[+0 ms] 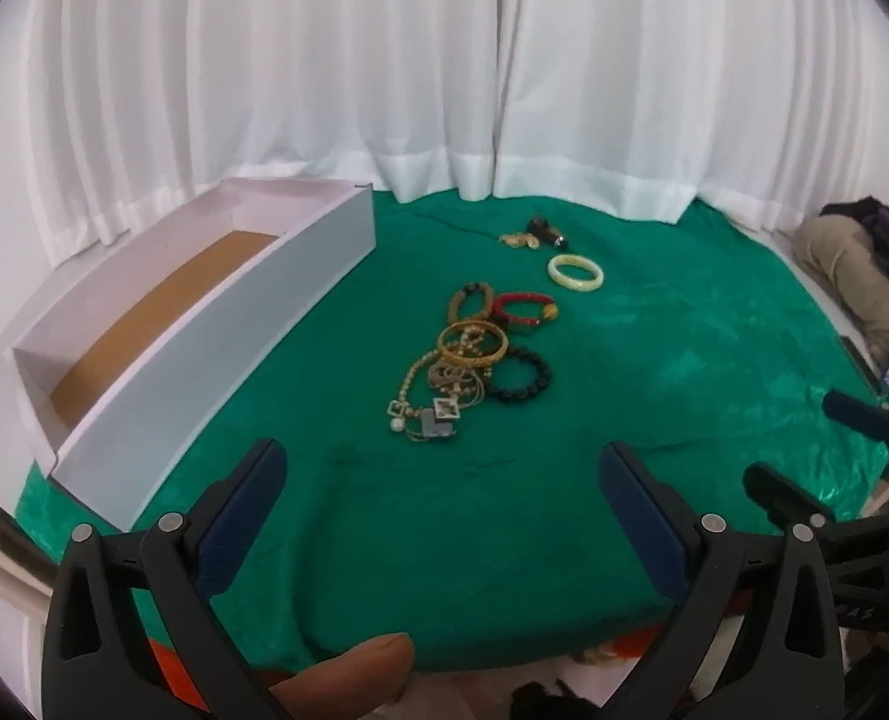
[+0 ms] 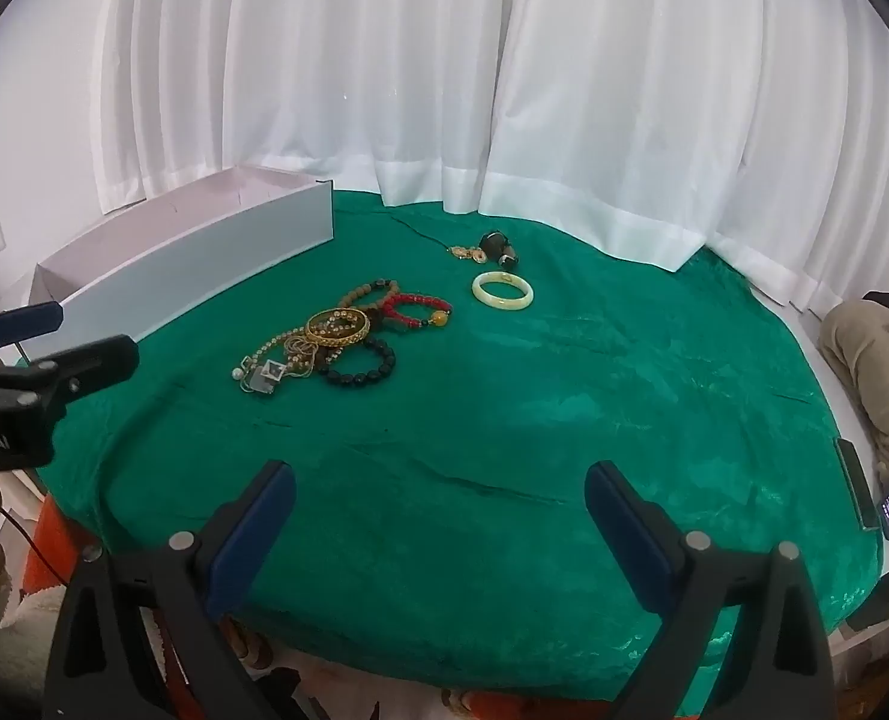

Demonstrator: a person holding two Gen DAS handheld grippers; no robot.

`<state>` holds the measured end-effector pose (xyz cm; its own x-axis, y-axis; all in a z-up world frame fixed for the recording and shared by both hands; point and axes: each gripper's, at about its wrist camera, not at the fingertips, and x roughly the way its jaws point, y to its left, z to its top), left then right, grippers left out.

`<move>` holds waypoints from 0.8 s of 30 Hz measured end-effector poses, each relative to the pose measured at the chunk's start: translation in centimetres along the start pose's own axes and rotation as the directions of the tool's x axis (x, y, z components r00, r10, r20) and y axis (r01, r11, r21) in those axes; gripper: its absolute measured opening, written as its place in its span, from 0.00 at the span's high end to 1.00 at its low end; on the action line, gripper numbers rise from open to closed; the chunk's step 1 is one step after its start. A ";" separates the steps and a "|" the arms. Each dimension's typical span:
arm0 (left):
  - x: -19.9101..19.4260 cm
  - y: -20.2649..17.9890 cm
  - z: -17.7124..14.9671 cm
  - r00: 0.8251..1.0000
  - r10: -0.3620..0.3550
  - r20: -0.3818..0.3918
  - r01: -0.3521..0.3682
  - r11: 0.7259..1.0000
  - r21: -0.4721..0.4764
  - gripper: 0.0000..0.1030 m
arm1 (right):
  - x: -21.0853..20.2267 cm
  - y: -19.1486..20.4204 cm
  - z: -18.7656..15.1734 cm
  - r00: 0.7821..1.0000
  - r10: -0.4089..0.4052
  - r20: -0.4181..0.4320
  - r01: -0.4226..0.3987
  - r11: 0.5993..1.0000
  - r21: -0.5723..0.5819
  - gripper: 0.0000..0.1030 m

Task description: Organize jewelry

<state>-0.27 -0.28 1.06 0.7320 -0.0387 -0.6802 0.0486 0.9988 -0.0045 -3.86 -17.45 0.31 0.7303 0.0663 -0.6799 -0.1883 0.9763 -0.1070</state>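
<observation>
Jewelry lies in a loose cluster on the green crushed-velvet cloth (image 1: pixel 654 420) that covers the table, with nothing yet in the long white open-topped cardboard box (image 1: pixel 216 354), whose brown floor shows bare. The box stands at the left edge of the cloth, well apart from both grippers.

Cluster contents, near to far in the left wrist view:
- Tangled gold-and-pearl chain necklace with square pendants (image 1: pixel 429 399), nearest the camera.
- Black round-bead bracelet (image 1: pixel 519 375), touching the necklace on its right.
- Gold metal bangle (image 1: pixel 474 345), lying on top of the necklace chains.
- Brown wooden-bead bracelet (image 1: pixel 471 303) and red bead bracelet with an amber bead (image 1: pixel 525 312), side by side and overlapping behind the bangle.

Set apart, farther back: a pale cream jade-like bangle (image 1: pixel 575 271), then a small gold brooch-like piece (image 1: pixel 519 240) beside a dark stubby object (image 1: pixel 546 234) too small to identify.

Left gripper (image 1: pixel 441 486): jaws spread fully, nothing between them, hovering over bare cloth just short of the necklace. Right gripper (image 2: pixel 438 510): jaws likewise spread wide and empty, over bare cloth, well apart from the cluster.

White pleated curtains (image 1: pixel 444 60) hang behind the table.
</observation>
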 end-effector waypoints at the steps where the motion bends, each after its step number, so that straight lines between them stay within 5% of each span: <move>1: 0.2 -0.1 0.1 1.000 -0.006 -0.012 0.006 1.000 0.005 0.00 | 0.0 -0.1 -0.1 1.000 0.002 0.000 -0.002 1.000 0.000 0.04; 24: 0.3 -0.8 -1.3 0.999 -0.030 -0.032 0.031 0.999 0.022 0.00 | -0.5 0.0 0.0 1.000 0.007 0.030 -0.006 1.000 -0.010 0.04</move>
<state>-0.92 -1.07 -0.10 0.7080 -0.0680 -0.7029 0.0860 0.9962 -0.0098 -4.18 -17.48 0.66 0.7482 0.0791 -0.6587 -0.1996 0.9737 -0.1098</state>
